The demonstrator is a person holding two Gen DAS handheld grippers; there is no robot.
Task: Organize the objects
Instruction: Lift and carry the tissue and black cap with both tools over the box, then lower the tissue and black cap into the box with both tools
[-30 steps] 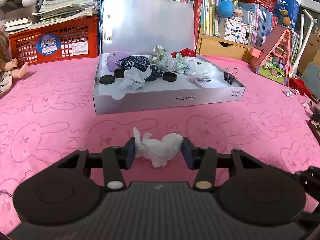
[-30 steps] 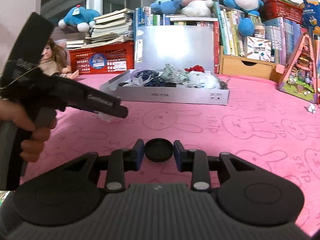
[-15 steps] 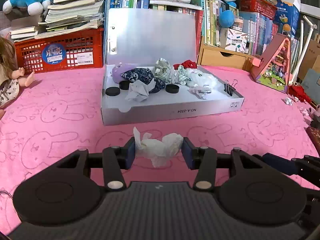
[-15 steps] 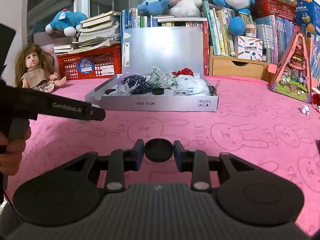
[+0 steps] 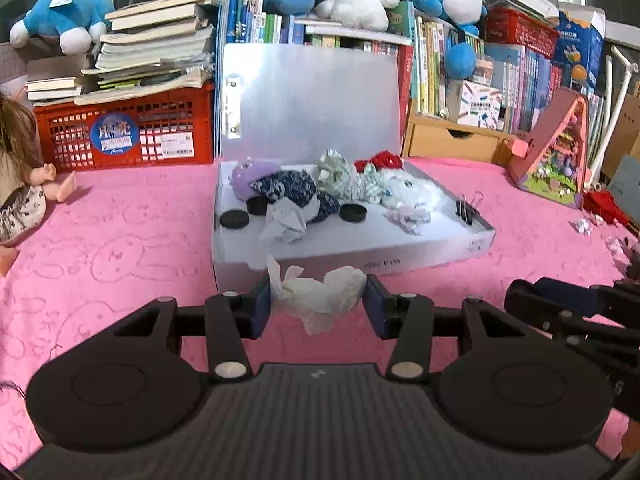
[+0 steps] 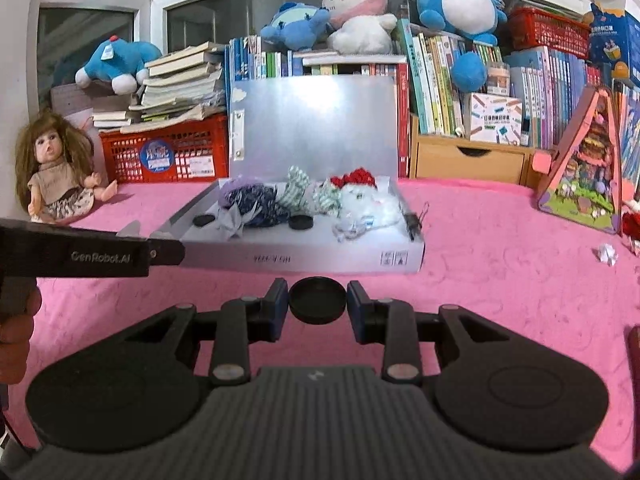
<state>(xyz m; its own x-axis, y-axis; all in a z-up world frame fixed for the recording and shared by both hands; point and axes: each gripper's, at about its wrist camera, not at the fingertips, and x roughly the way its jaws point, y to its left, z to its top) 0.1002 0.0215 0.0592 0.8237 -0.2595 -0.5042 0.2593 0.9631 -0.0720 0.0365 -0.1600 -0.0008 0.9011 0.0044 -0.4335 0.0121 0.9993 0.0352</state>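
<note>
My left gripper (image 5: pixel 318 304) is shut on a crumpled white tissue (image 5: pixel 320 294), held above the pink cloth just in front of the open grey box (image 5: pixel 360 258). My right gripper (image 6: pixel 318 306) is shut on a round black cap (image 6: pixel 318 300), also in front of the box (image 6: pixel 304 260). The box holds black caps (image 5: pixel 234 220), crumpled paper (image 5: pixel 284 222), cloth bundles (image 5: pixel 288 188), small plush toys and a binder clip (image 5: pixel 466 210). The left gripper's body (image 6: pixel 80 256) shows at the left of the right wrist view.
A doll (image 6: pixel 52 168) sits at the left on the pink cloth. A red crate (image 5: pixel 124 132) with books, bookshelves and plush toys stand behind the box. A pink toy house (image 5: pixel 556 152) and paper scraps (image 5: pixel 584 224) lie at the right.
Both grippers have risen and moved closer to the box, each keeping hold of its object. The views now look more level across the box.
</note>
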